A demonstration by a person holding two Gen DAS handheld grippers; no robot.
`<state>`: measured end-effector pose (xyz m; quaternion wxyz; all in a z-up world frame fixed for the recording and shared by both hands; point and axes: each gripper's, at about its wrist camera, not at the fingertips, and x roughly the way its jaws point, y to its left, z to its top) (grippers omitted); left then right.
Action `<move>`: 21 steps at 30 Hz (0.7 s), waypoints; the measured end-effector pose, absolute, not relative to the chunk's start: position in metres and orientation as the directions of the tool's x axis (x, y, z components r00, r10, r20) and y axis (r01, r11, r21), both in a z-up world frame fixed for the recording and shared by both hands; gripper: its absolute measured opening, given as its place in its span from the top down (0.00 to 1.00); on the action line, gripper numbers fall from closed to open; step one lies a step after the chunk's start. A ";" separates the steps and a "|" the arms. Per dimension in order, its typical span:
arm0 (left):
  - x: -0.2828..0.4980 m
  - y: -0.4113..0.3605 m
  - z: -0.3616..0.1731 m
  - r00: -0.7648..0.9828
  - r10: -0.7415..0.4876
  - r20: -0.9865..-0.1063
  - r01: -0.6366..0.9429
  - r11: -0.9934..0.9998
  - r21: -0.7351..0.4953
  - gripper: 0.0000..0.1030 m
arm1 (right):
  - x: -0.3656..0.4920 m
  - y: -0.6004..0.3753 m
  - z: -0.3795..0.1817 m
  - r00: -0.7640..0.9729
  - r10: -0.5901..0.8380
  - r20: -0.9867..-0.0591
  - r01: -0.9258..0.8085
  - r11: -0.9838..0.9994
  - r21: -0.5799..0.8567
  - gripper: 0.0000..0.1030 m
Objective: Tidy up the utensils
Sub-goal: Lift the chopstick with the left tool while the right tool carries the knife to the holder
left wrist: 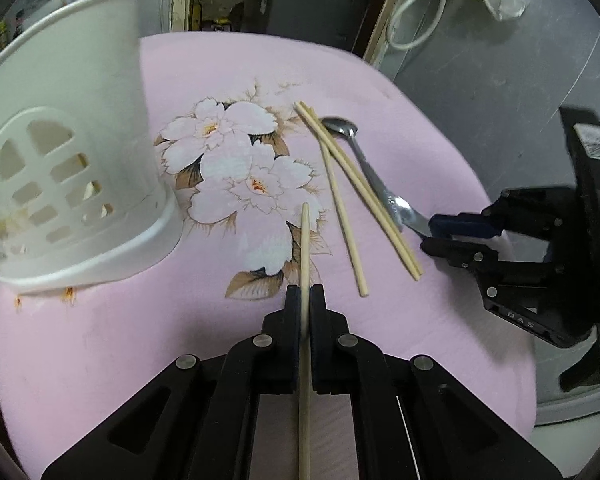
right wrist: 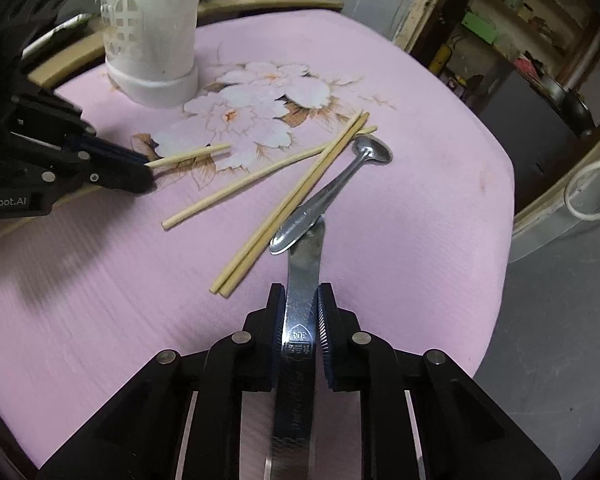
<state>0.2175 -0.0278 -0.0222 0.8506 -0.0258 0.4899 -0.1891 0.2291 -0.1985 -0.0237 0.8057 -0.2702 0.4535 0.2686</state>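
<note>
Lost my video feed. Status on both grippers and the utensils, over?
Left gripper shut on chopstick. Right gripper shut on flat steel utensil, its tip under the spoon. Three chopsticks loose on cloth; white holder unobstructed.

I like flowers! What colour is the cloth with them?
Pink cloth, white flowers; clearest in the left wrist view.

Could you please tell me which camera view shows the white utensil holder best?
The left wrist view: the utensil holder fills its left side, cut-out pattern clear. The right wrist view shows it smaller, far back on the pink cloth, its top cropped.
</note>
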 end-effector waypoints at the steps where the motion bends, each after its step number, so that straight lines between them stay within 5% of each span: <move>1: 0.214 -0.025 -0.022 0.459 -0.365 -0.810 0.297 0.922 -0.248 0.98 | 0.227 -0.205 -0.023 0.450 0.213 -0.868 -0.666 0.727 -0.167 0.87; 9: 0.195 -0.010 -0.008 0.548 -0.453 -0.703 0.315 0.891 -0.328 0.98 | 0.198 -0.224 -0.011 0.561 0.314 -0.766 -0.597 0.794 -0.111 0.87; 21: 0.182 -0.008 0.020 0.750 -0.410 -0.519 0.274 0.907 -0.320 0.98 | 0.156 -0.214 0.005 0.740 0.379 -0.555 -0.554 0.812 -0.183 0.87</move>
